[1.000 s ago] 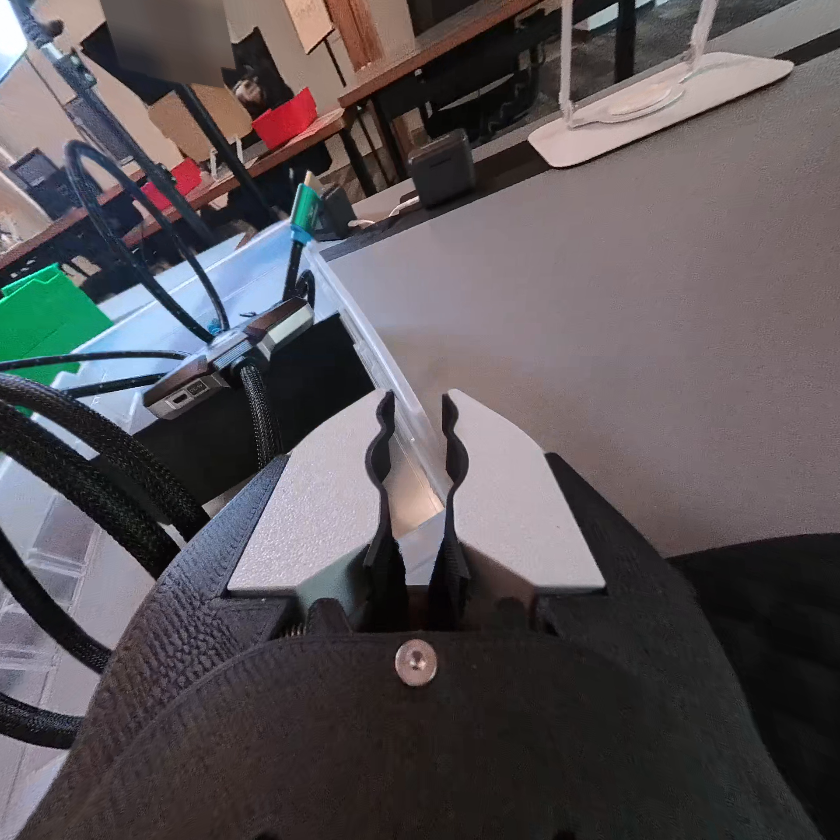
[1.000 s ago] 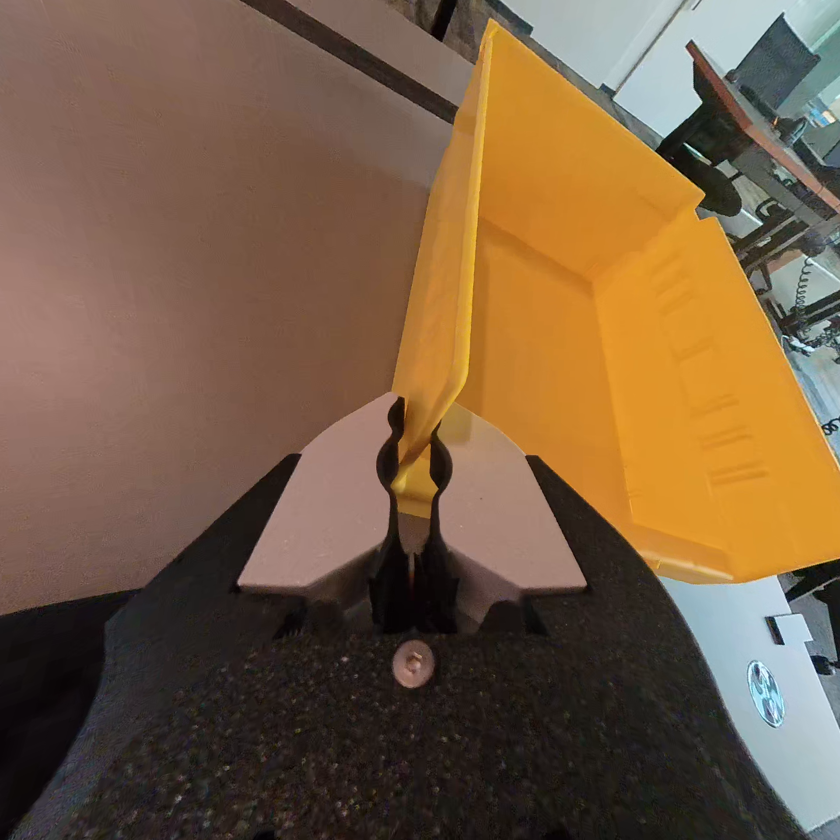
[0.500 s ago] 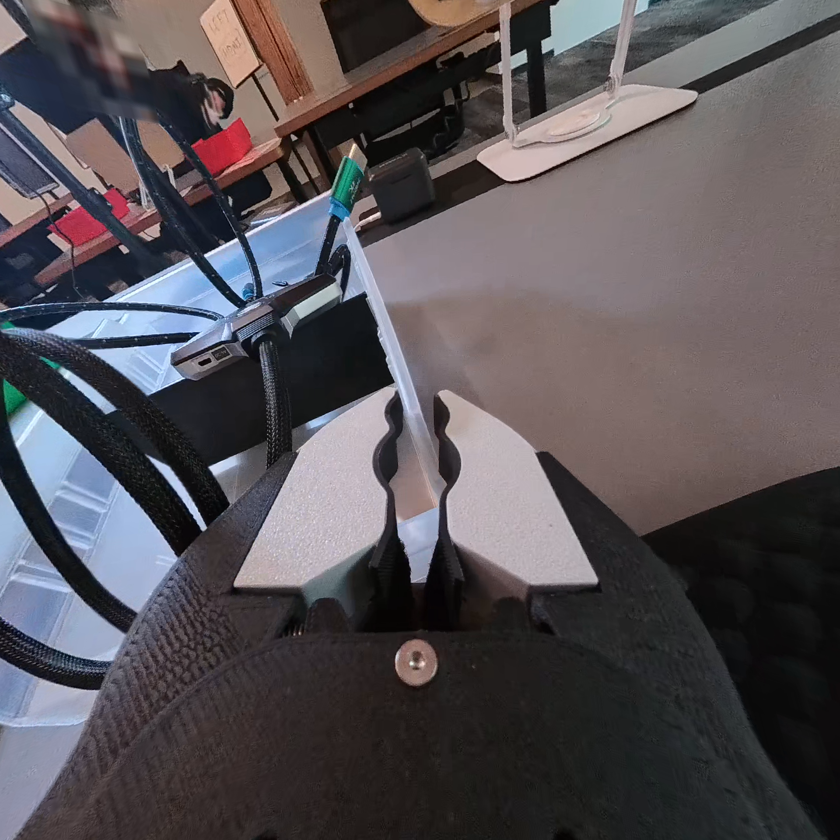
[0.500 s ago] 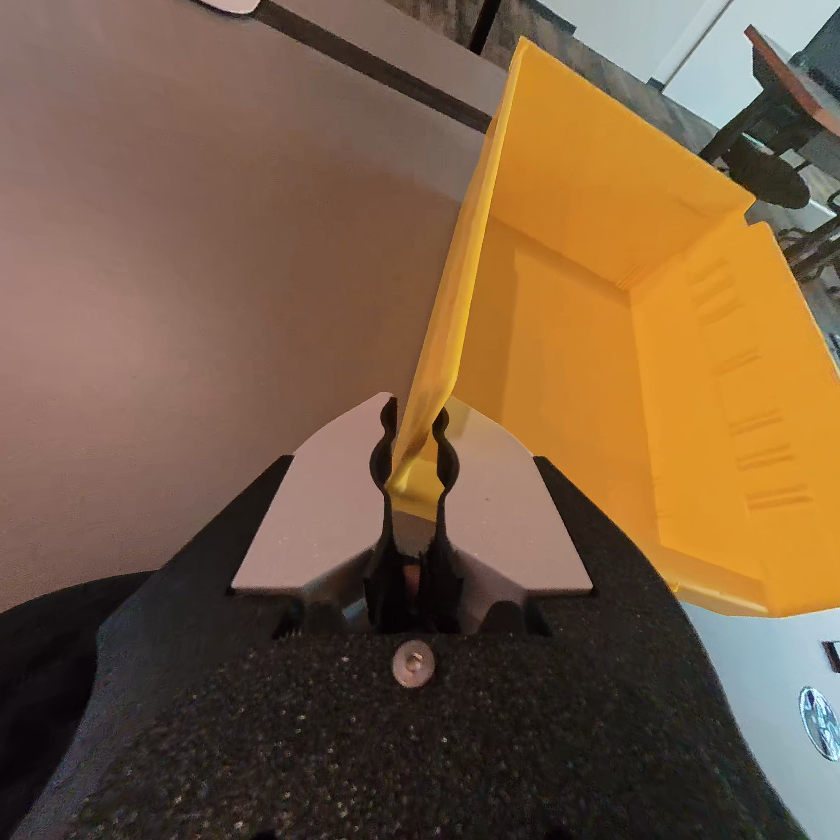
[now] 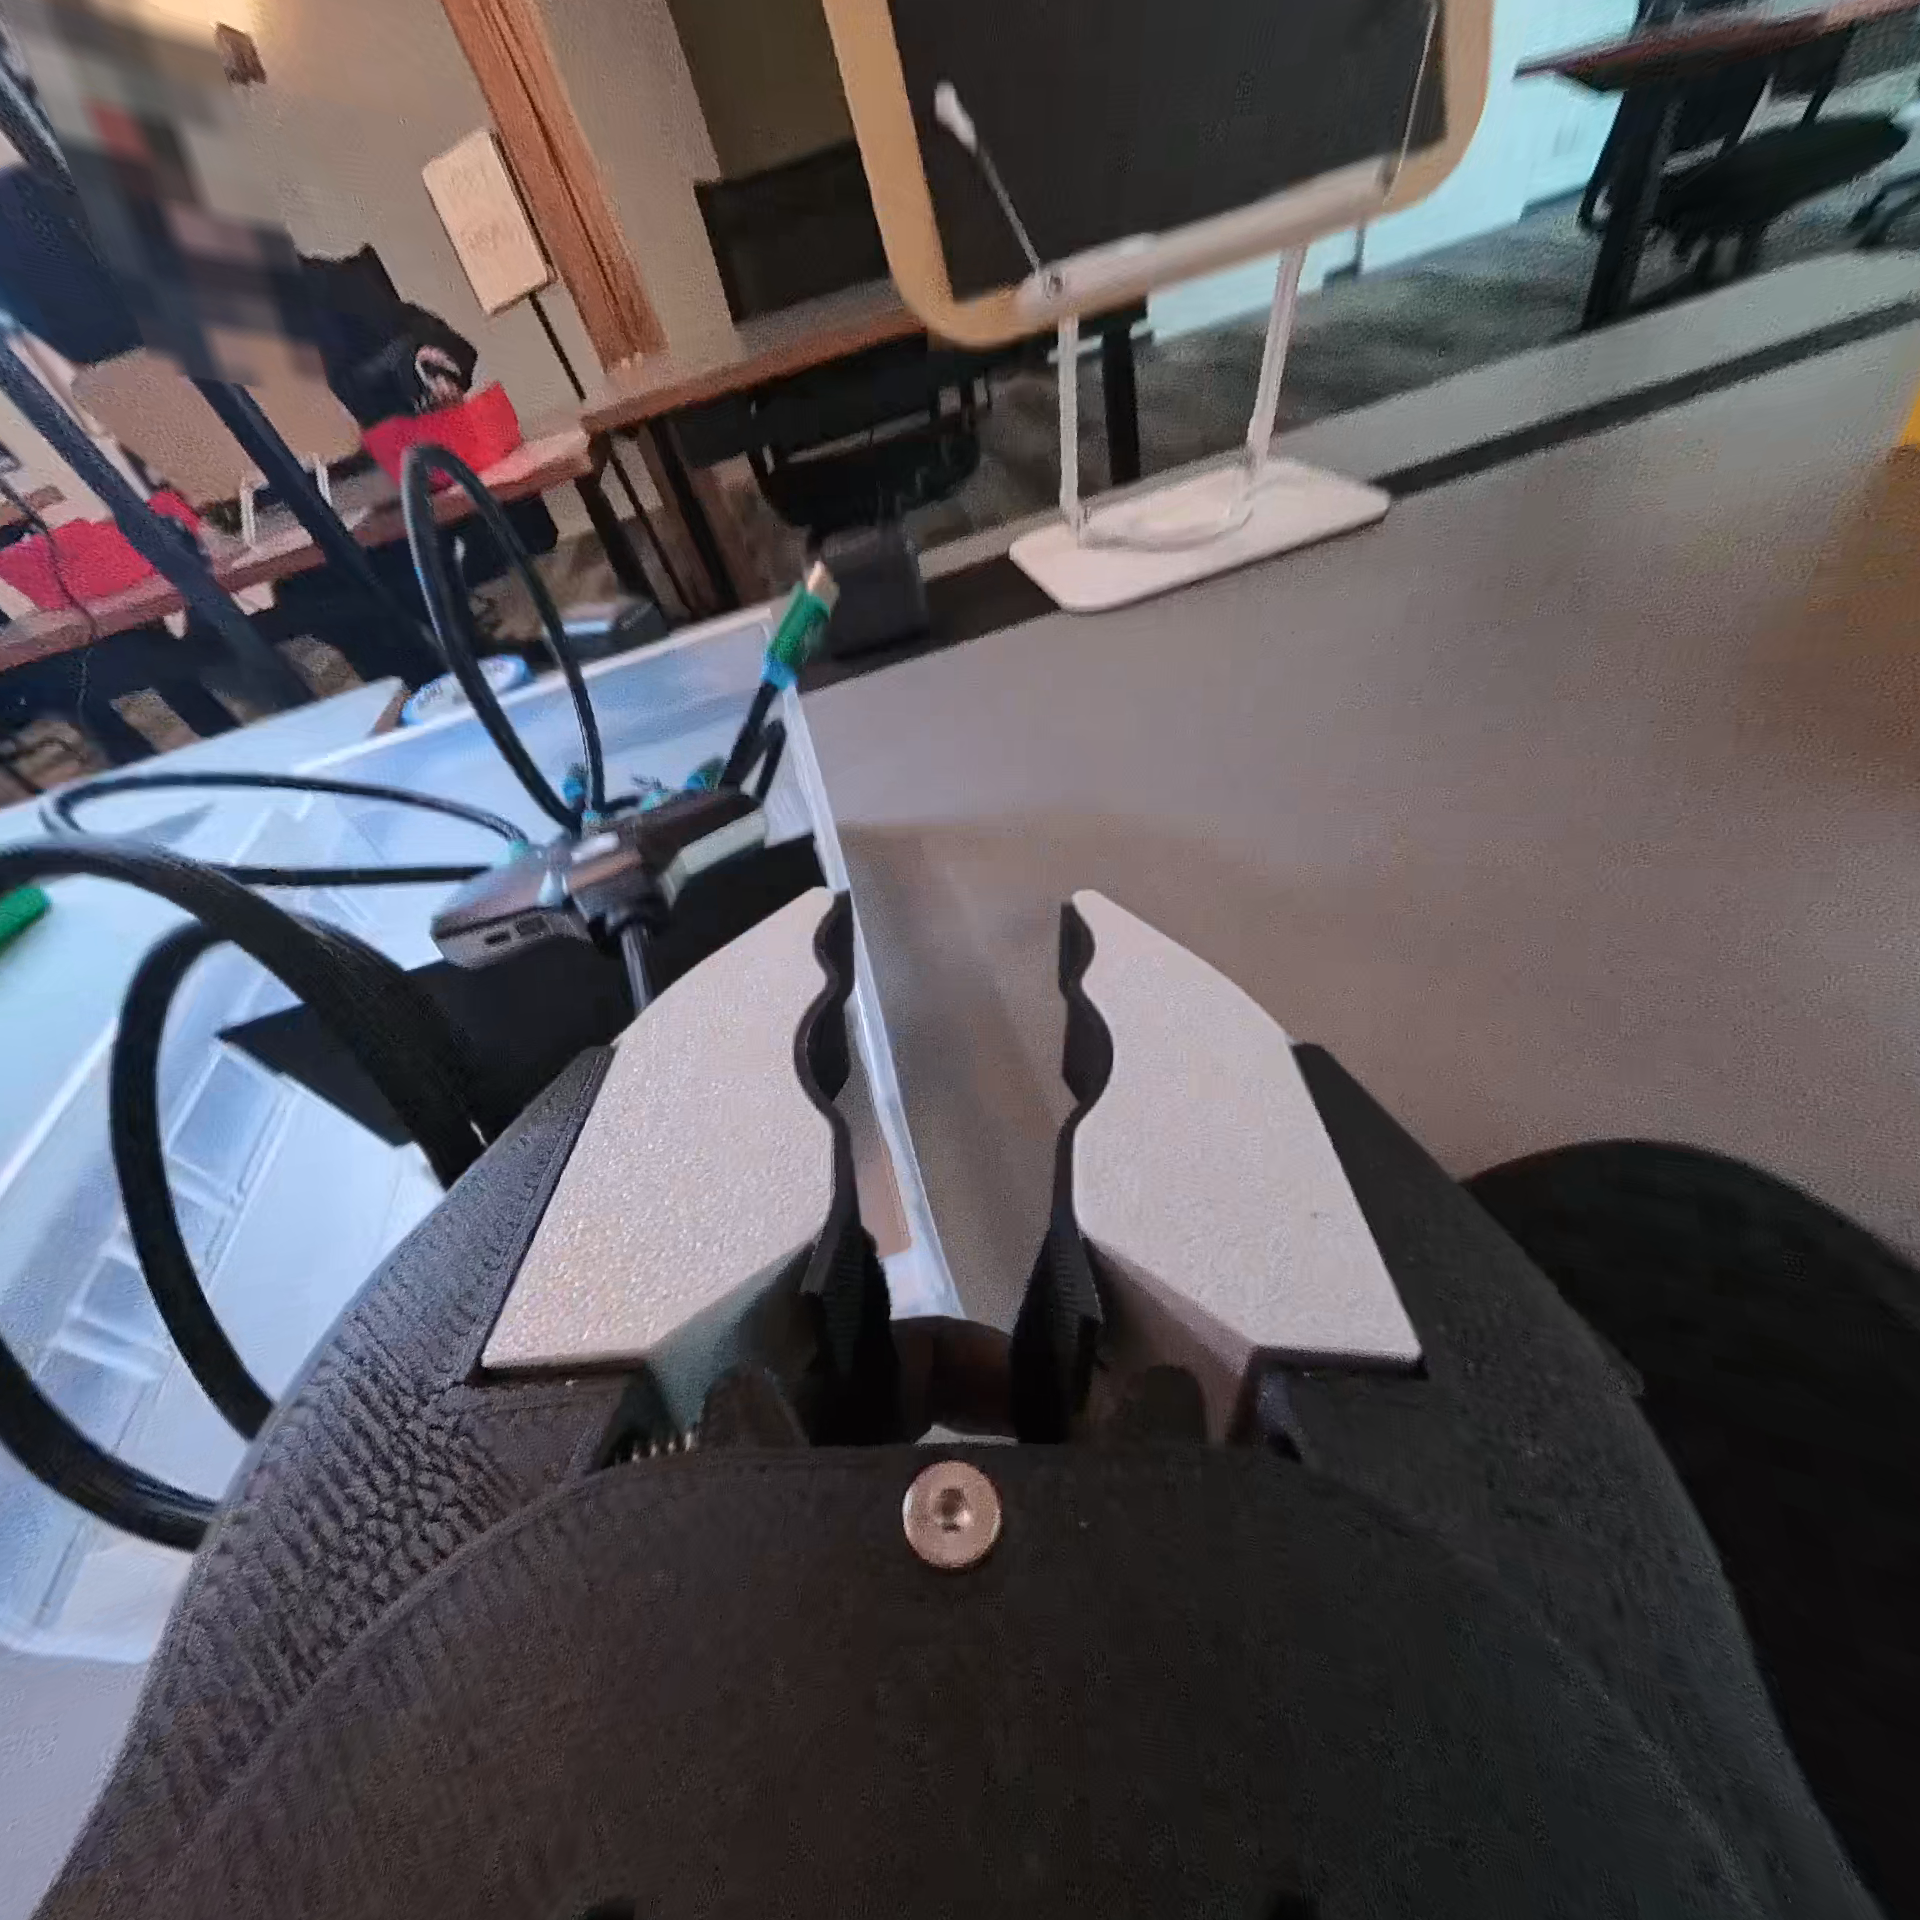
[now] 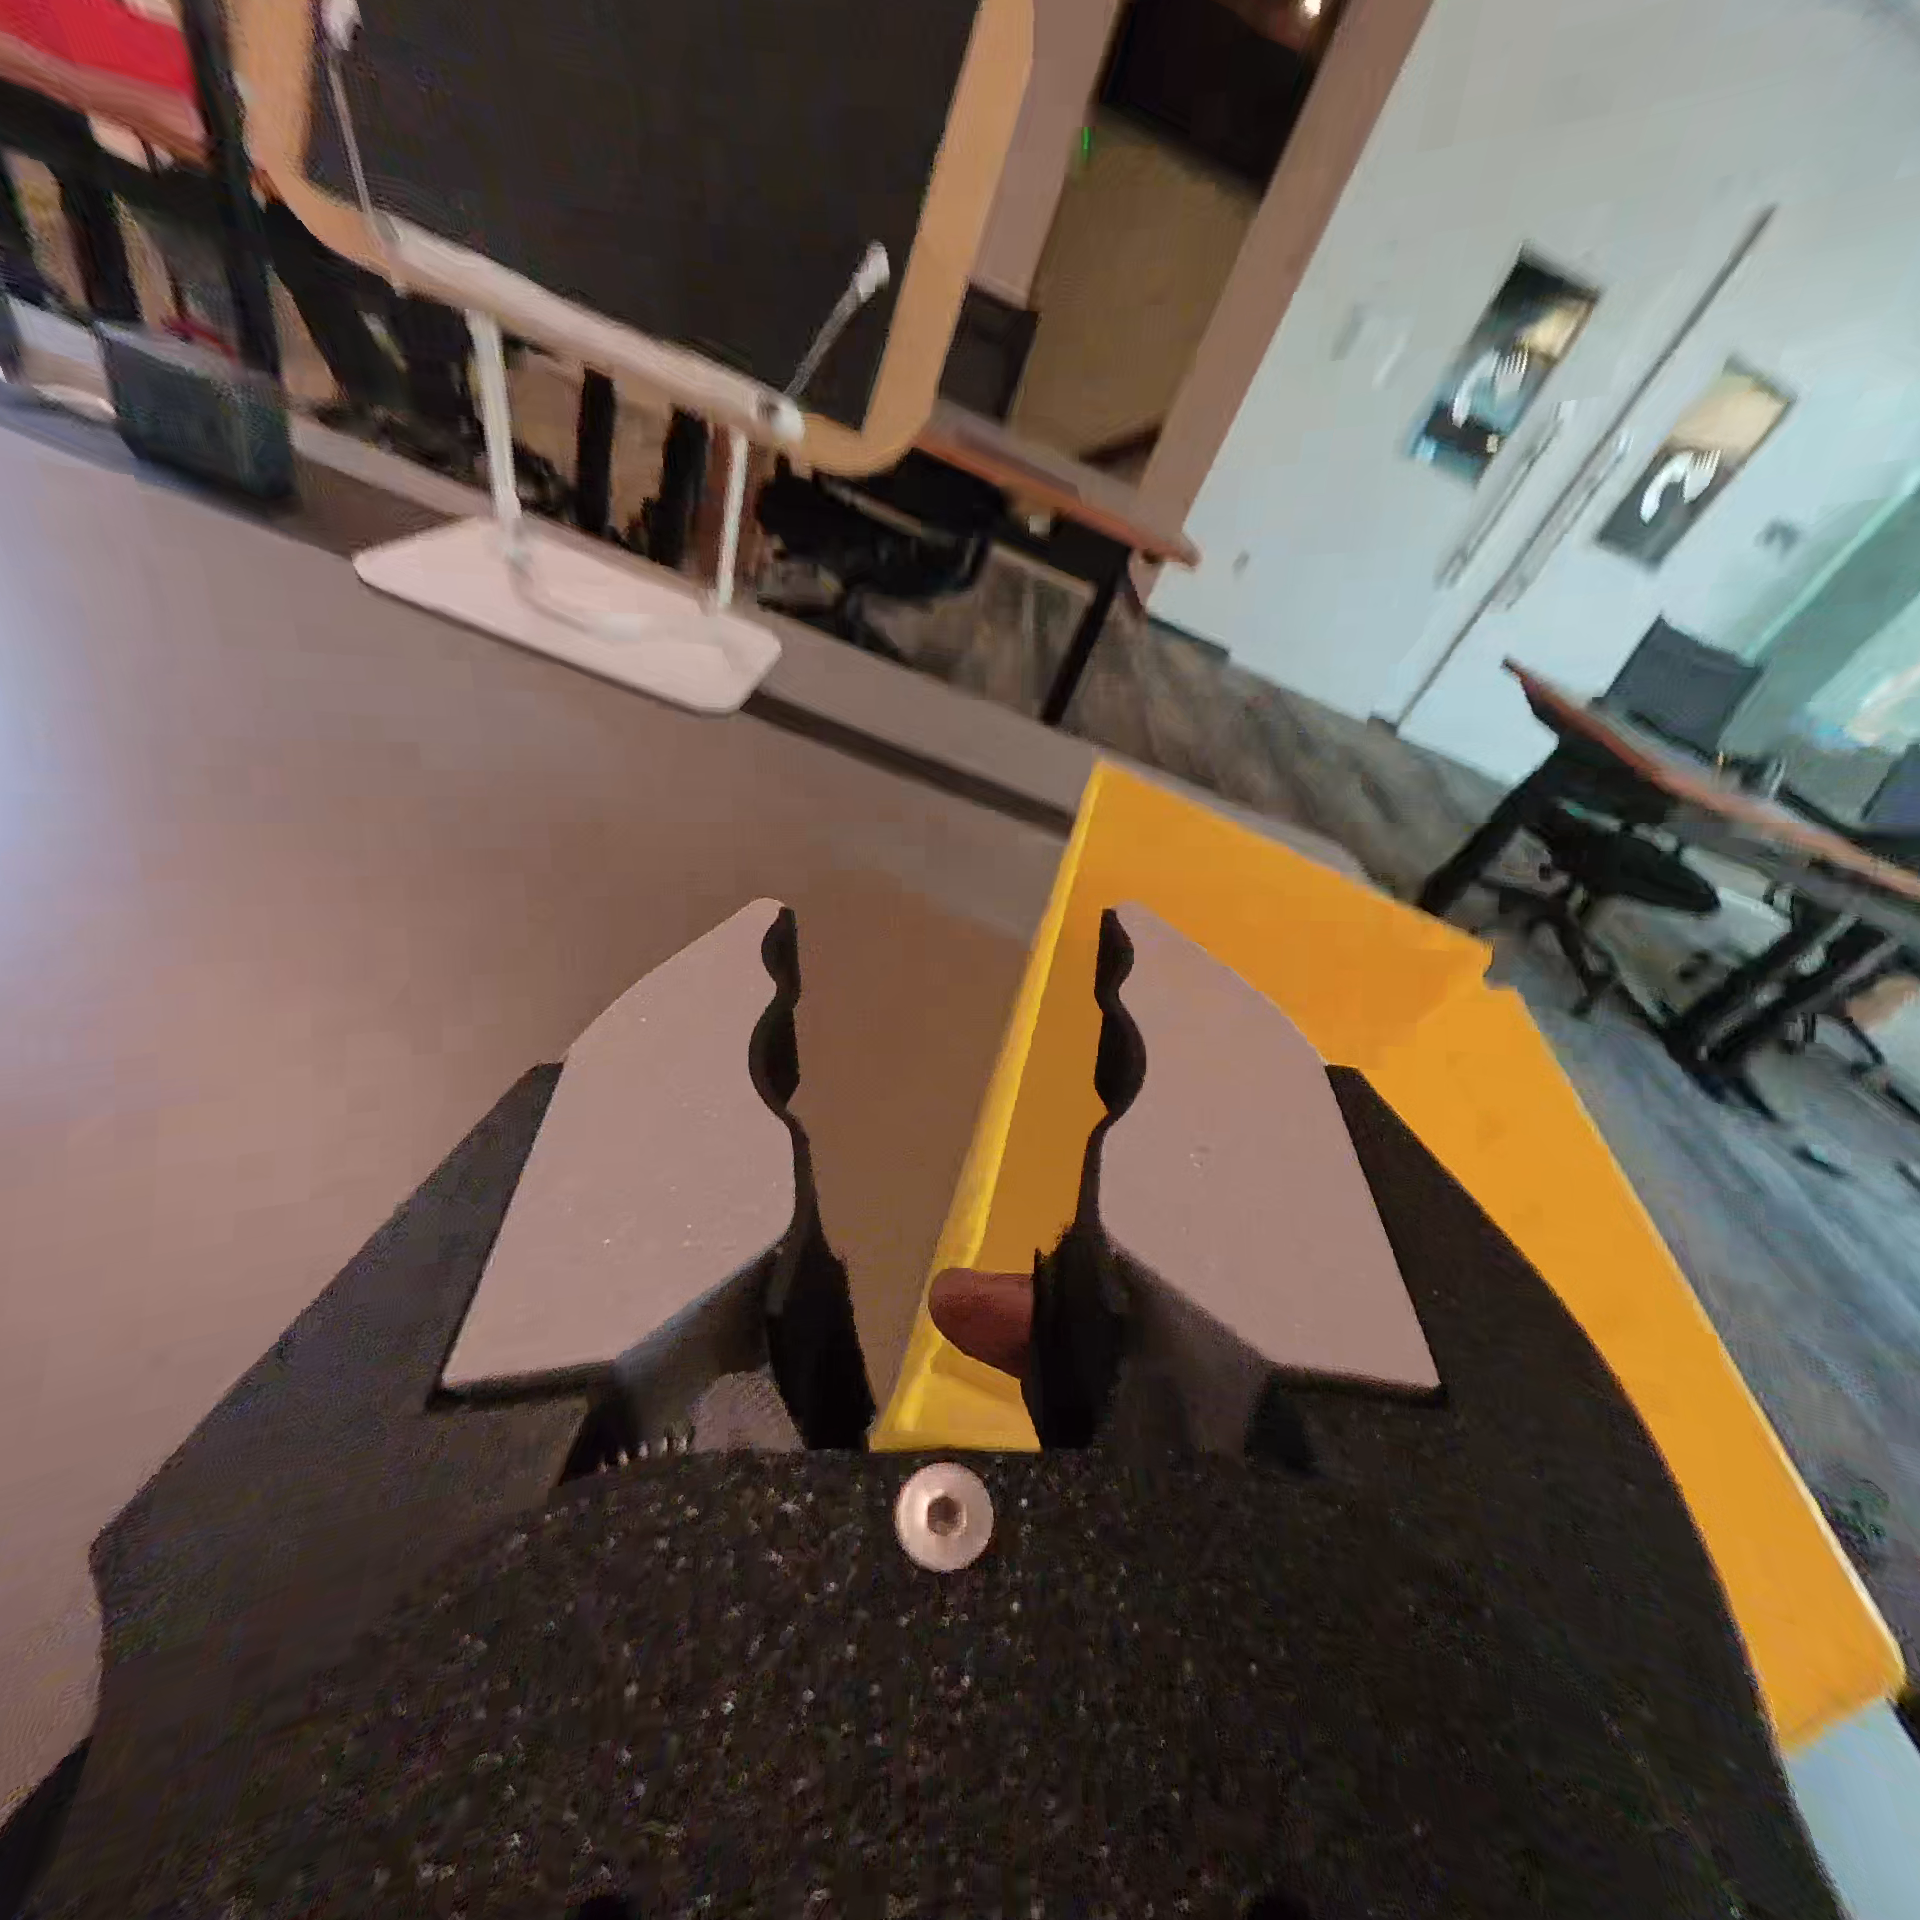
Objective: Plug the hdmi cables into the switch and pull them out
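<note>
Straddling the rim of a clear plastic bin (image 5: 883,1091), the left gripper (image 5: 948,914) has its fingers spread; the thin wall runs up between them, lying against the left finger and clear of the right one. Right gripper (image 6: 948,920) likewise spread, with the left wall of a yellow bin (image 6: 1023,1039) passing through the gap, nearer the right finger; no pinch on it. A small brown rounded item shows low between the right gripper's fingers, against the yellow wall; cannot tell what it is.

Inside the clear bin, just left of the left gripper: thick black braided hdmi cables (image 5: 312,966) looped in coils. Beyond them, the switch (image 5: 603,873), a small dark box with a pale end, sits with several thin black cables running into it. One cable end with a green plug (image 5: 800,634) stands upright beside the bin wall, unplugged.

Both bins rest on a grey desk (image 5: 1455,831). Farther back on the desk: a white stand (image 5: 1195,530) carrying a dark framed panel.
</note>
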